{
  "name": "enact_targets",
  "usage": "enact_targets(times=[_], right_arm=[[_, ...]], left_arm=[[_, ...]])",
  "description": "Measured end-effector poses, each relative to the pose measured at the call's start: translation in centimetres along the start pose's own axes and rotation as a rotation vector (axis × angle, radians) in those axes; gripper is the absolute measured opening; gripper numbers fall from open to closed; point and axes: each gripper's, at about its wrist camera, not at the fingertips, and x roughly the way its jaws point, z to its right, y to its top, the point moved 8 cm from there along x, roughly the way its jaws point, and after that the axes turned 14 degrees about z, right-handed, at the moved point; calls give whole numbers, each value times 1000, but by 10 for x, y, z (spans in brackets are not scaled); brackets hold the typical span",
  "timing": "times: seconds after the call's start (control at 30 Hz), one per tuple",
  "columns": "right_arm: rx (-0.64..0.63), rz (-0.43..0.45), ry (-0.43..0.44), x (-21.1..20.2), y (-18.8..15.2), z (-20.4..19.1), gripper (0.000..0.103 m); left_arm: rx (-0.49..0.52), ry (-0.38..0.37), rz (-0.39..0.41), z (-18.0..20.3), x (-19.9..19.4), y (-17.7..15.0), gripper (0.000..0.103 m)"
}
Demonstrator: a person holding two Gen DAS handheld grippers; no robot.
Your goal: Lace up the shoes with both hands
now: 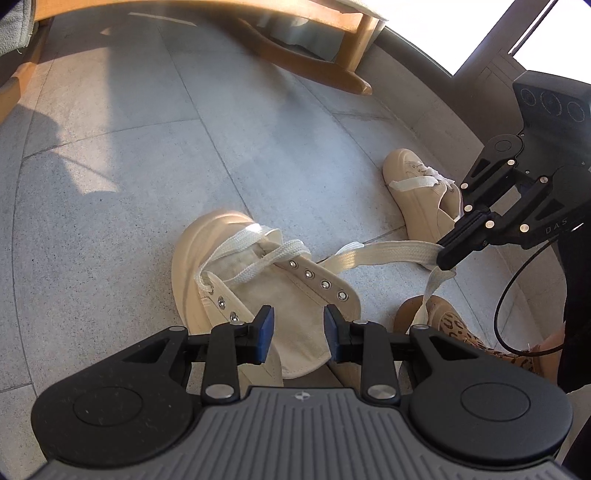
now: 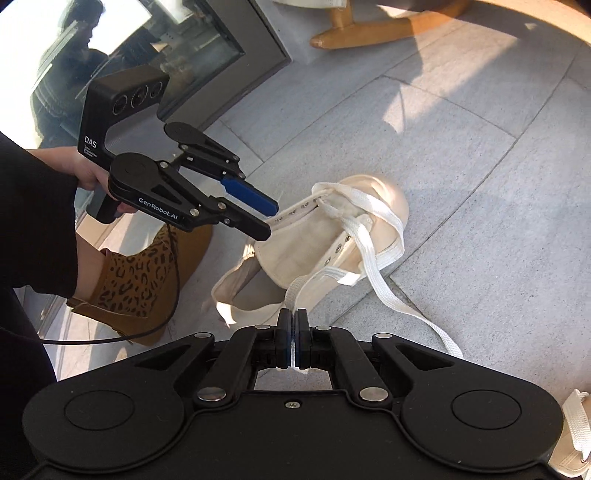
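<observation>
A cream canvas shoe (image 1: 229, 266) (image 2: 384, 199) lies on the grey tile floor, tongue laid open and only its toe-end eyelets laced. My left gripper (image 1: 299, 332) (image 2: 269, 220) hovers open over the tongue's top edge; nothing is pinched between its blue pads (image 1: 266, 334). To the right, my right gripper (image 1: 447, 258) (image 2: 294, 332) is shut on the flat white lace (image 1: 388, 253) (image 2: 295, 291). That lace runs taut from the shoe's right eyelet row. The other lace end (image 2: 424, 321) trails loose across the floor.
A second cream shoe (image 1: 417, 192) (image 2: 576, 424) lies to the right. A person's leopard-print boot (image 1: 454, 325) (image 2: 140, 280) stands close beside the shoe. A wooden chair rocker (image 1: 314, 66) (image 2: 369, 33) curves across the far floor, and a glass door (image 2: 147, 55) is nearby.
</observation>
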Motion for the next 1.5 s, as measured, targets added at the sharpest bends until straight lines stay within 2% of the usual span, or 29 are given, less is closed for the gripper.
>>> enact_targets(times=[0.13, 0.27, 0.4, 0.5, 0.6, 0.7, 0.77, 0.9, 1.1, 1.33, 1.4, 1.43, 1.5], right_arm=[[51, 70, 24, -12, 16, 5, 1], [6, 93, 62, -23, 25, 0, 1], [-63, 82, 5, -41, 30, 5, 1], [-64, 90, -16, -54, 31, 15, 1], [-22, 157, 10, -71, 40, 20, 1], [6, 232, 39, -82, 53, 19, 1], [16, 262, 57, -82, 60, 18, 1], [12, 277, 95, -74, 67, 9, 1], [19, 309, 149, -65, 78, -3, 1], [-15, 308, 207, -54, 90, -26, 1], [-31, 302, 216, -52, 93, -31, 1], [-29, 299, 218, -51, 94, -32, 1], [-11, 298, 219, -47, 95, -29, 1]], left_arm=[[35, -41, 12, 12, 3, 9, 27], [64, -8, -2, 9, 7, 8, 27], [60, 30, -20, 1, 10, 4, 27], [58, 50, -25, -4, 11, 5, 27], [60, 51, -25, -5, 11, 7, 27], [75, 31, -22, 0, 12, 11, 27], [97, -13, -14, 11, 14, 14, 27], [143, -91, -1, 33, 20, 22, 27], [218, -157, 15, 61, 37, 26, 27], [240, -167, 38, 72, 37, 26, 29], [260, -158, 47, 71, 35, 25, 15], [290, -149, 38, 71, 35, 25, 0], [341, -121, 23, 68, 32, 23, 0]])
